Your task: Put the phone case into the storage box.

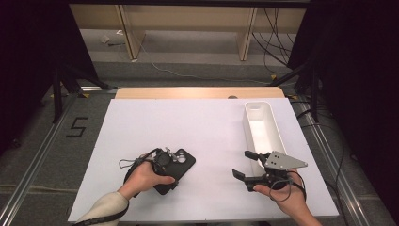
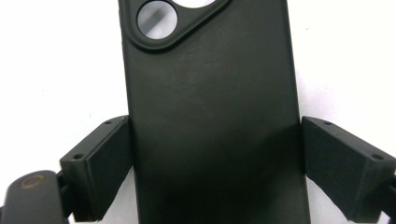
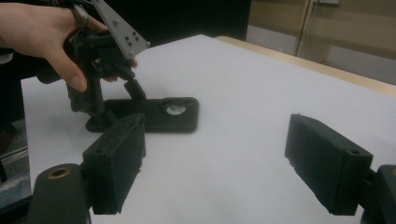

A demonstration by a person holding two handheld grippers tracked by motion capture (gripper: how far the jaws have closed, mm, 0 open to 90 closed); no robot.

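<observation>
A white sheet point(image 1: 202, 141) covers most of the table point(image 1: 197, 92), whose wooden edge shows at 12 o'clock. At about 3 o'clock on the sheet stands a long white bin point(image 1: 263, 129), its length running from far to near; the right gripper's grey plate overlaps its near end in the high view. Nothing lies on the sheet between the two grippers.

The black phone case point(image 1: 176, 170) lies flat at about 7 o'clock on the sheet, back up, its camera cut-out toward the far end.

The left gripper point(image 1: 164, 162) comes down over the near part of the case. In the left gripper view point(image 2: 212, 154) its jaws flank the case's two long edges: the left pad meets the edge, the right pad sits at the other edge with no gap I can make out, though whether they press I cannot tell. The right gripper view also shows it point(image 3: 100, 116) standing tilted over the case point(image 3: 159, 114), the hand point(image 3: 39, 32) wrapped around its body.

The right gripper point(image 1: 244, 165) is at about 5 o'clock, held level and pointing toward 9 o'clock at the case, well apart from it. Its jaws stand wide with nothing between them point(image 3: 219, 158), only bare sheet beneath.
</observation>
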